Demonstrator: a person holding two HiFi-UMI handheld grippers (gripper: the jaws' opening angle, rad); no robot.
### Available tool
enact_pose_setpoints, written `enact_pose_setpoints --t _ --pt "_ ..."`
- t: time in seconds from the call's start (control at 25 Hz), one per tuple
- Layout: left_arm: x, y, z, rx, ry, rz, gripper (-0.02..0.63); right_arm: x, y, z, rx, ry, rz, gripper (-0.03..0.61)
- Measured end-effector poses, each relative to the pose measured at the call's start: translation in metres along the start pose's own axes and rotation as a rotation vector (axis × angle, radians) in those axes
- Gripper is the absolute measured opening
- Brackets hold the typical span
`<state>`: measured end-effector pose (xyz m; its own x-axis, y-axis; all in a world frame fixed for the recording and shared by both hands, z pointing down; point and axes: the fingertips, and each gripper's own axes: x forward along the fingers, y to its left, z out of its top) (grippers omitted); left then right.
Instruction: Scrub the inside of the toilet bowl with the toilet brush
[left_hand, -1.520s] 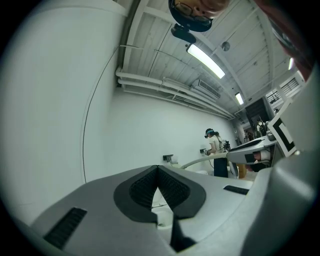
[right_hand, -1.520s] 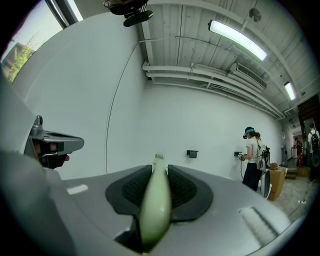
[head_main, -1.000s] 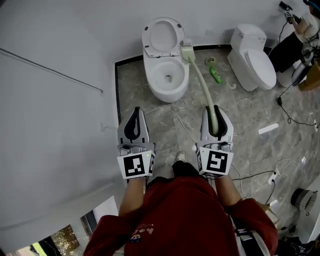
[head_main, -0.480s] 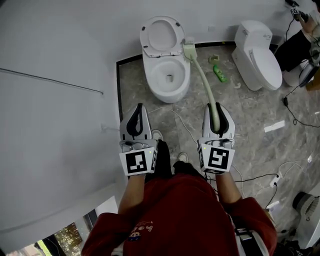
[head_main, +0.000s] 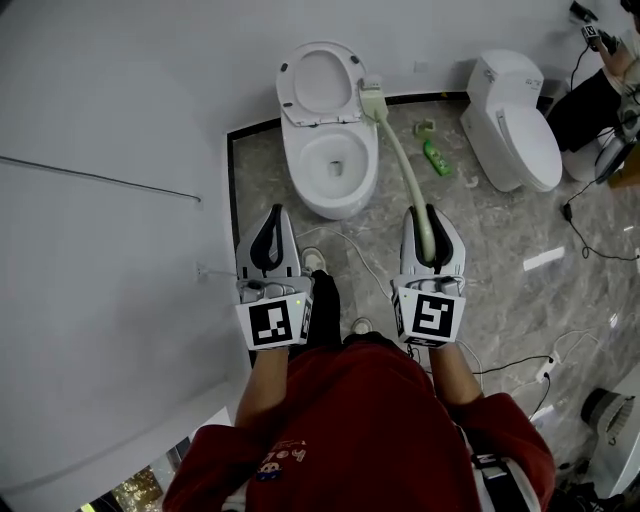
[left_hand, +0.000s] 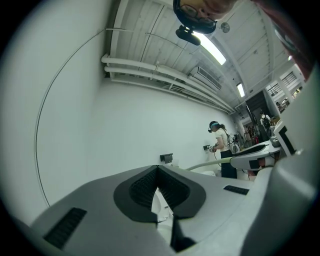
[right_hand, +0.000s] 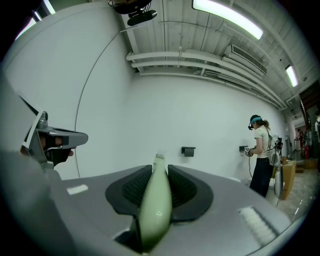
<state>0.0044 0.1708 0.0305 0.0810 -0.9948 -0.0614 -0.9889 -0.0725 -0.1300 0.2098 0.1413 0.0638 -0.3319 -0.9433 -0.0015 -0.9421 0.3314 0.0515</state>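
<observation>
Pale green brush: a long, curved plastic toilet brush (head_main: 404, 165) runs from the right tool (head_main: 432, 214) toward the far wall. Its head sits just beside the raised seat at the toilet's far right edge, outside the bowl.
Right side: the white and black right tool (right_hand: 159, 169) is clamped on the brush handle, which lies between its ribbed black pads (right_hand: 186, 189).
Left side: the matching left tool (head_main: 270, 216) holds nothing, and its jaws meet at the tips (left_hand: 157, 170). It hovers near the toilet's left front.
Toilet: the white ceramic toilet bowl (head_main: 338, 203) stands at the far centre, with its seat up.
Floor: grey marble floor (head_main: 500, 260).
To the right: a second white toilet with its lid down (head_main: 520, 125). A green bottle (head_main: 433, 153) lies between the two toilets.
Near edge: the wearer's red top (head_main: 360, 430).
</observation>
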Motion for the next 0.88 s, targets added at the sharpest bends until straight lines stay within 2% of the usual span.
enact_pose_setpoints --t 0.28,0.48,0.68,0.88 --pt "0.063 0.046 -0.032 -0.039 0.011 0.002 0.006 0.076 0.019 -0.019 -0.042 0.046 0.009 0.112" --pt "0.129 0.084 -0.061 -0.059 0.048 -0.022 0.006 0.147 0.034 -0.036 -0.062 0.106 -0.001 0.112" --pt "0.193 0.12 -0.102 -0.089 0.091 -0.069 0.006 0.222 0.051 -0.059 -0.068 0.189 -0.02 0.112" --pt "0.238 0.134 -0.154 -0.105 0.158 -0.122 0.006 0.268 0.068 -0.091 -0.048 0.262 -0.021 0.112"
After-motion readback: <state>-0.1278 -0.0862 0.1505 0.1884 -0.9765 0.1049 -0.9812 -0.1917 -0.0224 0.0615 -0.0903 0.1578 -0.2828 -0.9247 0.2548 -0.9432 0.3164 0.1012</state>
